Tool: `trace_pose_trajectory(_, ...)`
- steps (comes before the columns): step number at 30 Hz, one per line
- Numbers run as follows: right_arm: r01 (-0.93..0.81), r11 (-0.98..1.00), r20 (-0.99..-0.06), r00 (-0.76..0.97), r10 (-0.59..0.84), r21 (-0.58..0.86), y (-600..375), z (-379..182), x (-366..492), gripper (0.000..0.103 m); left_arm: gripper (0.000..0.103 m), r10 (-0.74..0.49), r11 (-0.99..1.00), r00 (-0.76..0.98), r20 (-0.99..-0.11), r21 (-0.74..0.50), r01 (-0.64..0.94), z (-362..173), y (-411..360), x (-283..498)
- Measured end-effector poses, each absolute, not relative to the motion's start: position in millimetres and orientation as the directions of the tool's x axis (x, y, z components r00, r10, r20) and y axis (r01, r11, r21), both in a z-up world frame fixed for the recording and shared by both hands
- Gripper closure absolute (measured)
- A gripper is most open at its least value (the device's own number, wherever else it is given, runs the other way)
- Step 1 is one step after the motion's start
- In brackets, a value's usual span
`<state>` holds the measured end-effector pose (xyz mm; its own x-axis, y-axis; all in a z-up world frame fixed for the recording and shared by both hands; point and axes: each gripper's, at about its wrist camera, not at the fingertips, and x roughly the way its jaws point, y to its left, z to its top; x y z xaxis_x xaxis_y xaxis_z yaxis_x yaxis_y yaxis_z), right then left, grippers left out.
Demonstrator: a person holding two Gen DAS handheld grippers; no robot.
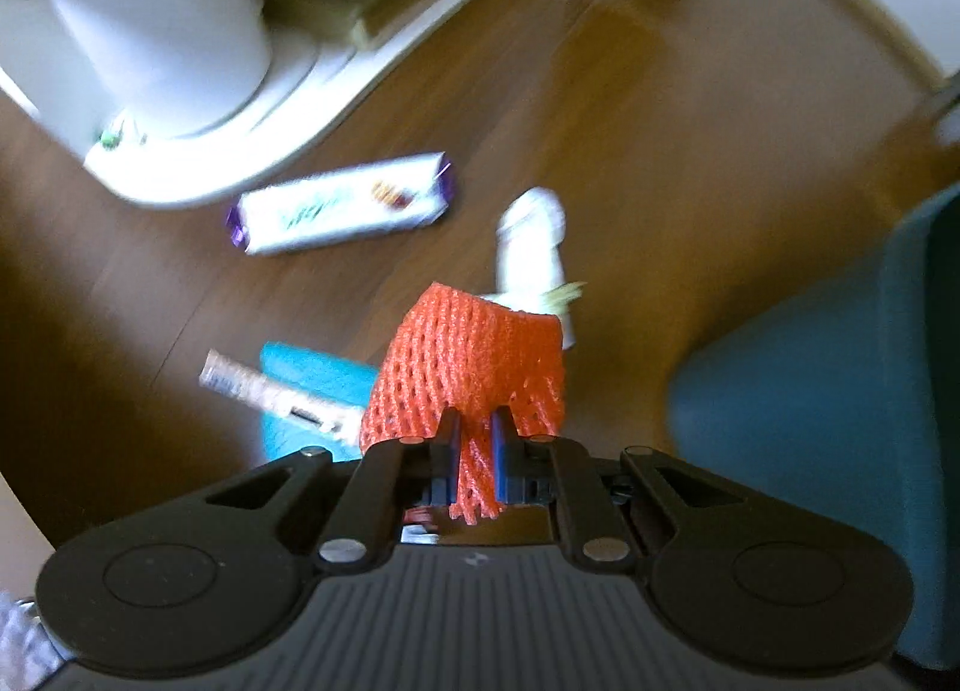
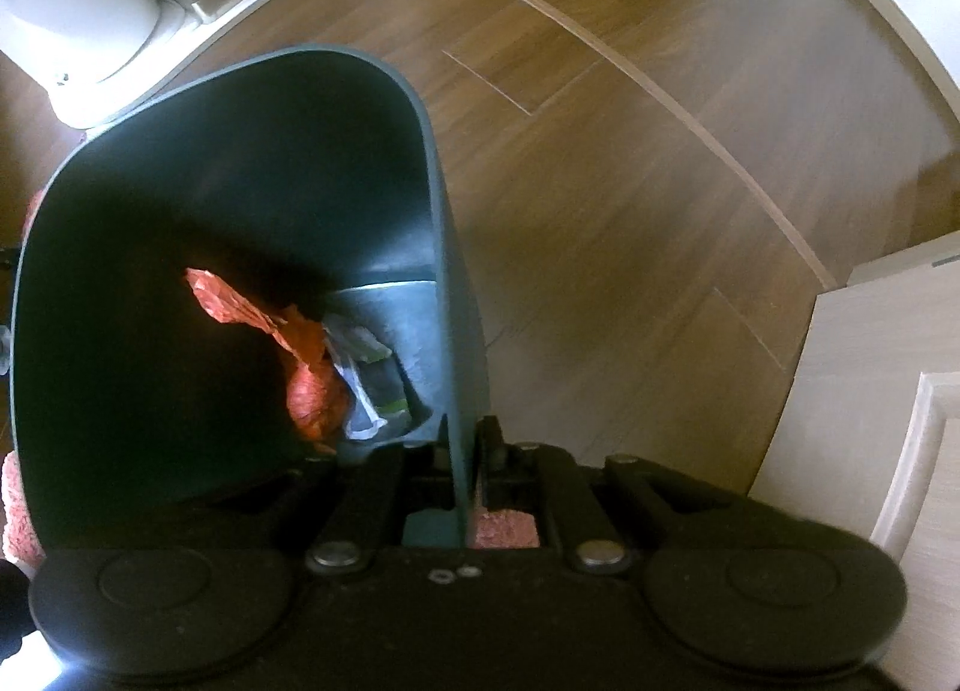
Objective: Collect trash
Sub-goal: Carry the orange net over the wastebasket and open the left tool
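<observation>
My left gripper [image 1: 474, 427] is shut on an orange foam fruit net [image 1: 474, 361], which hangs from the pads above the wooden floor. Below it on the floor lie a white and purple wrapper [image 1: 342, 211], a crumpled white packet [image 1: 534, 247], a blue packet [image 1: 312, 379] and a silvery strip wrapper [image 1: 270, 391]. My right gripper [image 2: 468, 439] is shut on the right wall of a dark green bin [image 2: 447, 247]. Inside the bin lie an orange wrapper [image 2: 240, 307], an orange net [image 2: 312, 391] and a clear plastic wrapper [image 2: 360, 373]. The bin's blue-green side [image 1: 840, 403] shows in the left wrist view.
A white round appliance [image 1: 156, 25] on a white base stands at the upper left, and also in the right wrist view [image 2: 78, 13]. Pale furniture [image 2: 870, 391] stands at the right. Wooden floor [image 2: 660, 151] stretches between them.
</observation>
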<state>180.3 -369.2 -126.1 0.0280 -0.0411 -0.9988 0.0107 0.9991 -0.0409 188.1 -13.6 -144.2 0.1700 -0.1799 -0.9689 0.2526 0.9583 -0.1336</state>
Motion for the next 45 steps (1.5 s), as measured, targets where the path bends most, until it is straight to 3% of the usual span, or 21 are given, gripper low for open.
trace_pose_trajectory(5,0.015,0.999,-0.999,0.030,-0.038,-0.037,-359,-119,182,0.096,0.093,-0.327,0.908,0.224,-0.918,-0.239,0.344,-65,-42,174)
trace_pose_trajectory(11,-0.042,0.996,-0.996,0.047,-0.072,-0.074,-347,-116,180,0.095,0.093,-0.468,0.821,0.182,-0.865,-0.349,0.452,-28,-93,157)
trace_pose_trajectory(21,-0.073,0.992,-0.994,0.051,-0.095,-0.099,-342,-115,182,0.095,0.093,-0.464,0.763,-0.016,-0.886,-0.408,0.501,-73,-160,122)
trace_pose_trajectory(35,-0.067,0.993,-0.995,0.046,-0.090,-0.093,-340,-114,182,0.095,0.093,-0.432,0.749,-0.095,-0.897,-0.416,0.516,-110,-187,107)
trace_pose_trajectory(41,-0.064,0.994,-0.995,0.044,-0.088,-0.091,-340,-116,182,0.095,0.076,-0.441,0.754,-0.098,-0.892,-0.427,0.499,-109,-181,109)
trace_pose_trajectory(45,-0.059,0.994,-0.995,0.048,-0.088,-0.090,-342,-116,182,0.095,0.074,-0.453,0.748,-0.081,-0.888,-0.428,0.508,-102,-178,108)
